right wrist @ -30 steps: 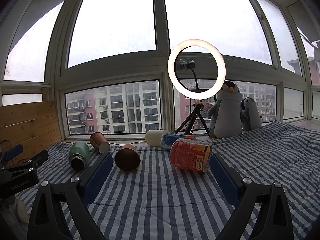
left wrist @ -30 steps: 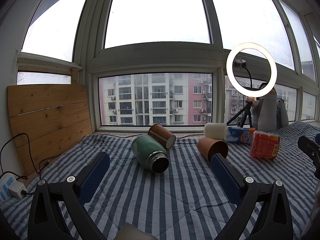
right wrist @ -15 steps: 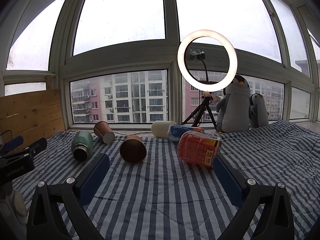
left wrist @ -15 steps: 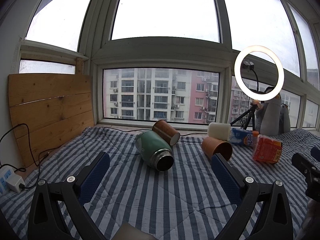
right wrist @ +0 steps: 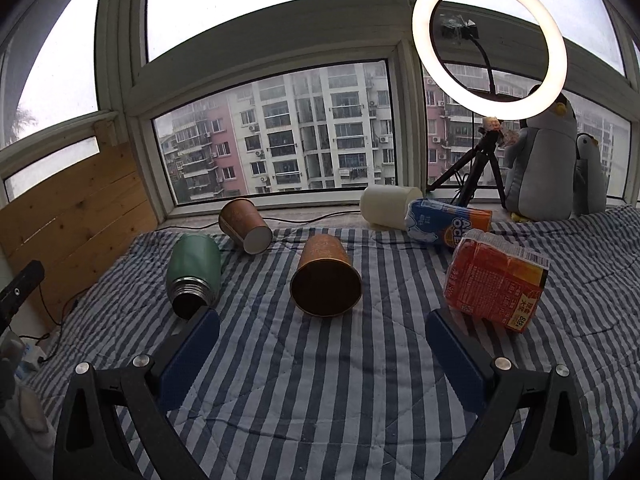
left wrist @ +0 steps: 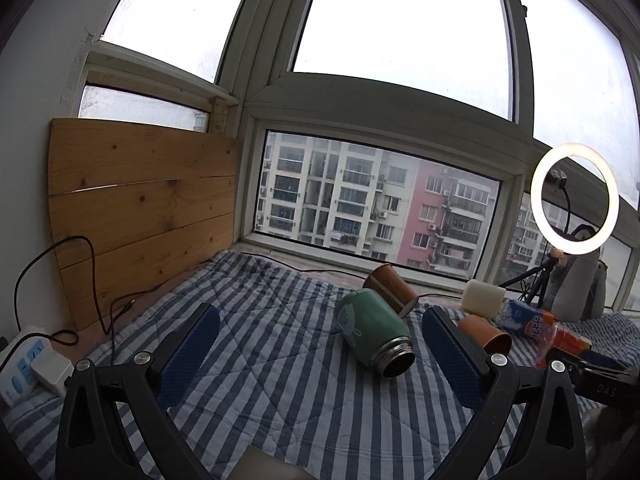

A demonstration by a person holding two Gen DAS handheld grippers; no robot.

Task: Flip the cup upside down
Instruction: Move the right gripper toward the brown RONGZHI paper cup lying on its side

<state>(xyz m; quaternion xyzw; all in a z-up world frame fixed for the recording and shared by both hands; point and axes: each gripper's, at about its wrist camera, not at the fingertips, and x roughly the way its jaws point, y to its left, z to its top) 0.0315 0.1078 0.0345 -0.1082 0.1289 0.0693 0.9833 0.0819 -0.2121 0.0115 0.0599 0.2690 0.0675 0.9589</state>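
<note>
Several cups lie on their sides on a striped blanket (right wrist: 320, 380). A copper cup (right wrist: 325, 276) lies just ahead of my right gripper (right wrist: 322, 354), mouth toward me; it also shows in the left wrist view (left wrist: 486, 332). A green steel flask (left wrist: 374, 334) lies ahead of my left gripper (left wrist: 320, 350), a little right of centre, and shows in the right wrist view (right wrist: 194, 274). A brown paper cup (right wrist: 245, 226) and a white cup (right wrist: 386, 206) lie near the window. Both grippers are open and empty.
An orange packet (right wrist: 496, 280) and a blue-orange packet (right wrist: 448, 224) lie at right. A ring light on a tripod (right wrist: 490, 40) and plush penguins (right wrist: 540, 160) stand behind. A wooden board (left wrist: 136, 208), cables and a power strip (left wrist: 28, 364) are at left.
Both grippers have moved forward toward the cups, which look larger now. The left view has swung left; the right view has closed in on the copper cup. Nothing on the blanket has moved.
</note>
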